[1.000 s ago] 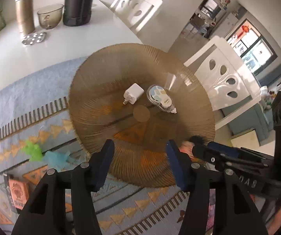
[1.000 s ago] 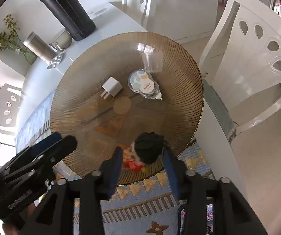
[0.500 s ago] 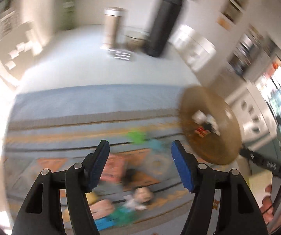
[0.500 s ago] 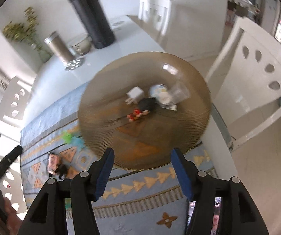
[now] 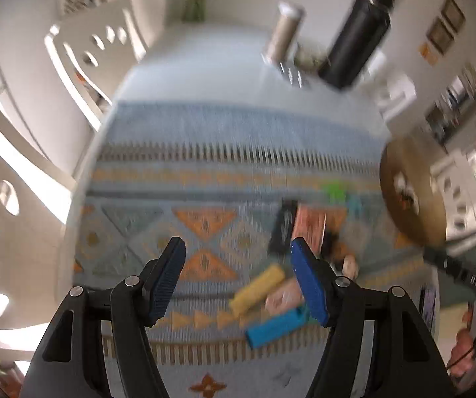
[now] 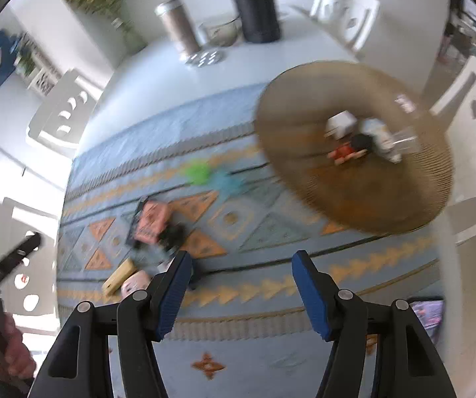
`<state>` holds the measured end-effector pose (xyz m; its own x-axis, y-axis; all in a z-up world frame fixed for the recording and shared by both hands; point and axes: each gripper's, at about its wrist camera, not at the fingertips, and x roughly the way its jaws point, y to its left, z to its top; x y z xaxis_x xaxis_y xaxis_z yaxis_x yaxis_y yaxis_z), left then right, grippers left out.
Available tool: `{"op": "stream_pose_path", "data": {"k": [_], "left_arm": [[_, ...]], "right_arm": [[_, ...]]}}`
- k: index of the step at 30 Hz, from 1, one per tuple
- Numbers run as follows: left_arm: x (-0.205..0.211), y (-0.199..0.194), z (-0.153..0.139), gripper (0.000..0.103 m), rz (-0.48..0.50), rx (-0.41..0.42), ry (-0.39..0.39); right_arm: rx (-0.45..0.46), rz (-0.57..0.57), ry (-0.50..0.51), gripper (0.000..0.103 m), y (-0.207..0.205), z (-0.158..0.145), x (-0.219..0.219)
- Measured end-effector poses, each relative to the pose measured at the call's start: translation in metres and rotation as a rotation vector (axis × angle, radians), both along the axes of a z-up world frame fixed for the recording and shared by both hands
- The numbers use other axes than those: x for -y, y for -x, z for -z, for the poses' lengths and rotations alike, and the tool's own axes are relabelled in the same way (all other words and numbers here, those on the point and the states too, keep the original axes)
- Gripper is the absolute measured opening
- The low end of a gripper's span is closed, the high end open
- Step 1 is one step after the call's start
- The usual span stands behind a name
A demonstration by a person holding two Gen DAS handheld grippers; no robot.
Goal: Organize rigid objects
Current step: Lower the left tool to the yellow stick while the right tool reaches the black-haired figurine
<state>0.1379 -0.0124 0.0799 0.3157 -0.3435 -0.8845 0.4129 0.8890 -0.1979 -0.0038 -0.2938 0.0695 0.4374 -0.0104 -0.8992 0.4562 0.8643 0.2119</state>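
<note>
Both grippers – left [image 5: 236,267], right [image 6: 239,280] – gape empty over patterned cloth [image 6: 271,242]; yellow block [image 5: 258,287], blue block [image 5: 272,328] nearby, amber plate [image 6: 354,172] w/ small items.

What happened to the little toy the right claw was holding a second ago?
The right gripper let go of the small figure; it now lies on the brown plate beside the white plug. Both grippers have swung away over the mat. The left gripper stays empty.
</note>
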Motion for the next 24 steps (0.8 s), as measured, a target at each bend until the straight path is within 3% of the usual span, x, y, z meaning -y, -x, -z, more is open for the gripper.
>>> {"op": "stream_pose_path", "data": {"k": [3,7,15,19,21,24], "left_arm": [[0.007,0.009,0.040,0.063,0.097,-0.070,-0.106],[0.010,0.016,0.077,0.059,0.161,-0.135,-0.136],[0.030,0.018,0.096,0.054,0.300,-0.106,-0.186],[0.041,0.018,0.099,0.046,0.351,-0.089,-0.204],[0.042,0.018,0.099,0.045,0.368,-0.087,-0.197],[0.043,0.016,0.099,0.036,0.384,-0.083,-0.180]], "right_arm": [[-0.029,-0.054,-0.031,0.062,-0.007,0.015,-0.023],[-0.123,-0.096,-0.116,0.062,-0.012,0.056,-0.049],[-0.124,-0.083,-0.224,0.062,-0.030,0.083,-0.062],[-0.147,-0.017,-0.337,0.062,-0.049,0.105,-0.057],[-0.145,0.018,-0.346,0.062,-0.054,0.109,-0.055],[-0.141,0.047,-0.372,0.052,-0.062,0.118,-0.054]]}}
